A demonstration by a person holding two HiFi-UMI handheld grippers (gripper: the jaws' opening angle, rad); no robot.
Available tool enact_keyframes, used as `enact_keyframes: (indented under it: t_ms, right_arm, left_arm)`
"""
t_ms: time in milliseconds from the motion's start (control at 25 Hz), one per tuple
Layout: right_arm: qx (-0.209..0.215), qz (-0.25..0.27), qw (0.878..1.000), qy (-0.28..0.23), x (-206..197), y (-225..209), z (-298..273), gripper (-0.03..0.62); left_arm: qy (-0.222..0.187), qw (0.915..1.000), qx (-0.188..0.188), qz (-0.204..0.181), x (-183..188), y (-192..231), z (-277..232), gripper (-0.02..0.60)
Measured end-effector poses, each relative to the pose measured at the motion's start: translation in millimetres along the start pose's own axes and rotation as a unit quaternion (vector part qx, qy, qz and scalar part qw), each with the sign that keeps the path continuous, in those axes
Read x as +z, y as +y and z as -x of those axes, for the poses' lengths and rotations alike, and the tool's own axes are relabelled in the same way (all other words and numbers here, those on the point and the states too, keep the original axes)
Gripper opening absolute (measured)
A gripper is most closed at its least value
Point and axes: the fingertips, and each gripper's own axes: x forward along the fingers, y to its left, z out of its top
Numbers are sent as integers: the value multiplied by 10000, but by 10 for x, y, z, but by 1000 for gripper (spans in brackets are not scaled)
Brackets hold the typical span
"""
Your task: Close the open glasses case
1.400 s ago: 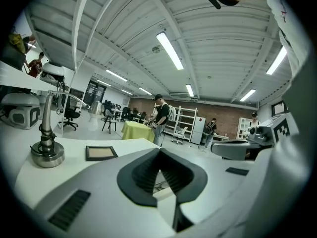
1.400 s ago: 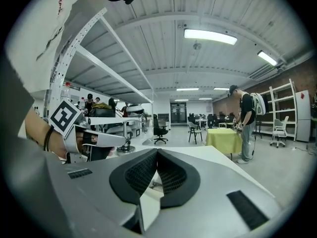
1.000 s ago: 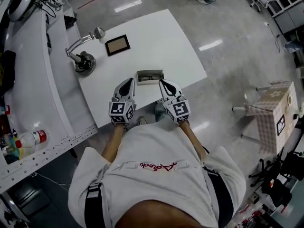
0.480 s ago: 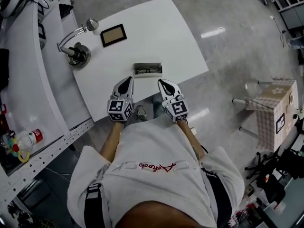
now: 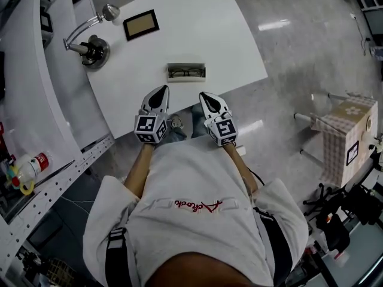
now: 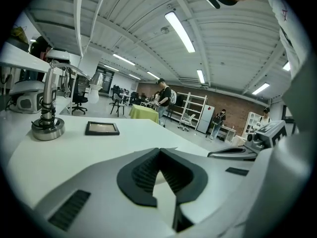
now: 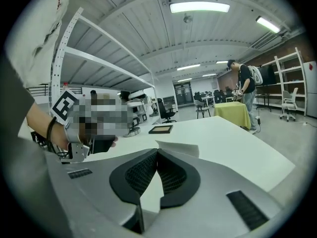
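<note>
While the left gripper (image 5: 160, 93) and right gripper (image 5: 206, 97) are hovering pinched together, empty, at the table's (image 5: 197, 28) near edge, the open glasses case (image 5: 186, 71) is lying crosswise ahead, midway between them.

The person wears a white short-sleeved T-shirt (image 5: 191, 238) with a line of red script (image 5: 197, 206) across it and black straps (image 5: 117, 256) at its sides. Ahead of the T-shirt, the left gripper (image 5: 163, 90) and right gripper (image 5: 203, 95) are pale grey shells with black ribbed pads (image 6: 143, 172), each bearing a cube (image 5: 149, 128) of black-and-white square markers.
</note>
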Motion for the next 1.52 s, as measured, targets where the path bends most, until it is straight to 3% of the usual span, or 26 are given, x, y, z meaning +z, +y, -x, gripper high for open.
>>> enact_keyframes:
  t_ms: [680,840,920,1000,1160,1280,1360,1440,1520]
  right_arm:
    - [116,369,9991,174,50,-356,-743,26]
    - [147,946,9948,348,50,-408,-893,26]
    - [186,1698,9836,572,36,-404,-948,26]
    - [213,2627,9613,797,17,-409,-998,26]
    - [389,4396,8908,1087,-23,-392,-1073,26]
    - [635,5173,8444,1239,-81,-360,-1096,26]
    - [681,5257,8376,1318,-101,-375,-1109,26]
    - [709,5131,8438,1402,-121,-395,-1127,138]
    - [751,5056,8459,1526,-161,-420,-1148,176]
  left_arm:
    - [95,10000,8,21,-60,-91,86,31]
    - [66,9999,95,102,-75,-52,110,31]
    - [-2,9998,104,192,-83,-43,120,31]
    - [-49,9996,119,245,-77,-31,137,31]
    - [-25,9995,154,289,-115,5,154,31]
    - [-9,9994,149,307,-136,8,158,31]
    - [-15,9994,138,314,-128,9,154,31]
    - [-26,9994,131,315,-118,17,146,31]
    - [-37,9994,128,309,-114,34,134,31]
